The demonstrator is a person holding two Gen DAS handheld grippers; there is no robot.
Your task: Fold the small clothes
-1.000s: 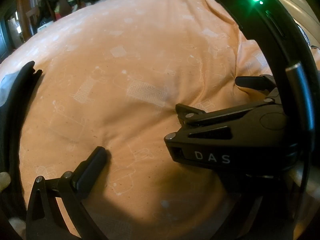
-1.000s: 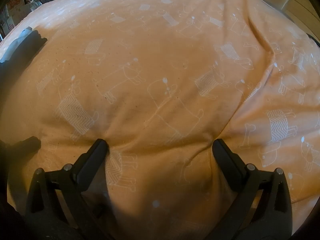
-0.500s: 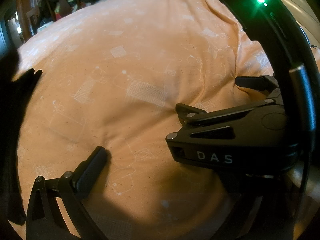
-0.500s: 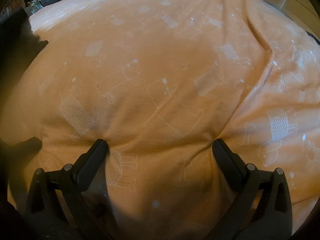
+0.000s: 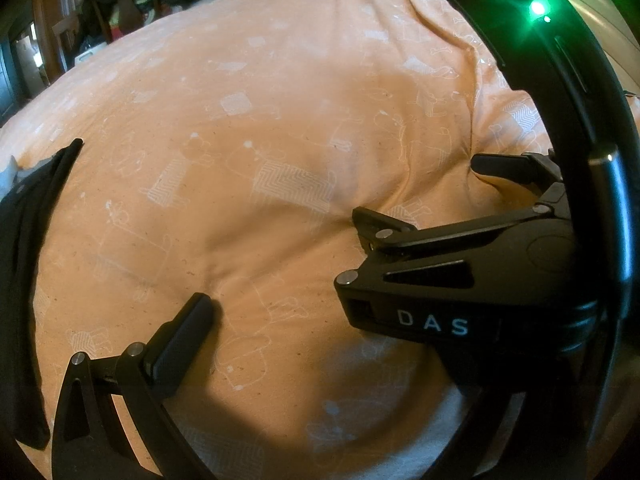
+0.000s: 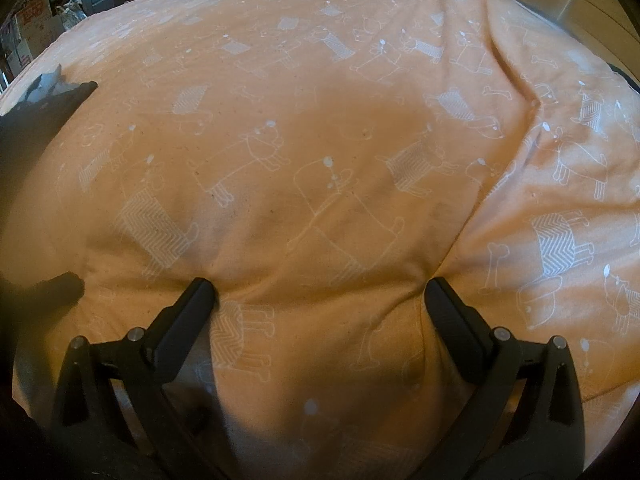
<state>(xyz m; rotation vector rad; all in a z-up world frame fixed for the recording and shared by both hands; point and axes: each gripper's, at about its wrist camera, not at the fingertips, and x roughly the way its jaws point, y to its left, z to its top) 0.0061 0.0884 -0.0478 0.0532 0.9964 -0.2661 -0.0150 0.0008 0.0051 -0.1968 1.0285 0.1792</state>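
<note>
Left wrist view shows the right gripper (image 5: 416, 192) lying across the frame, its black body printed with the letters "DAS" (image 5: 434, 322) in pale capitals; no other writing can be read. A green light (image 5: 538, 9) glows on the curved black housing above it. Only one finger (image 5: 184, 336) of the left gripper shows here, resting on the orange duvet (image 5: 280, 120), so whether that gripper is spread cannot be told. The duvet carries a white line print of dogs, bones and zigzag blocks. The right gripper (image 6: 320, 296), seen from its own camera, has its fingers spread wide, both tips pressed into the duvet with nothing between them. A dark garment (image 5: 20, 248) lies at the far left edge of the bed, well apart from both grippers; it also shows at the left in the right wrist view (image 6: 36, 128).
</note>
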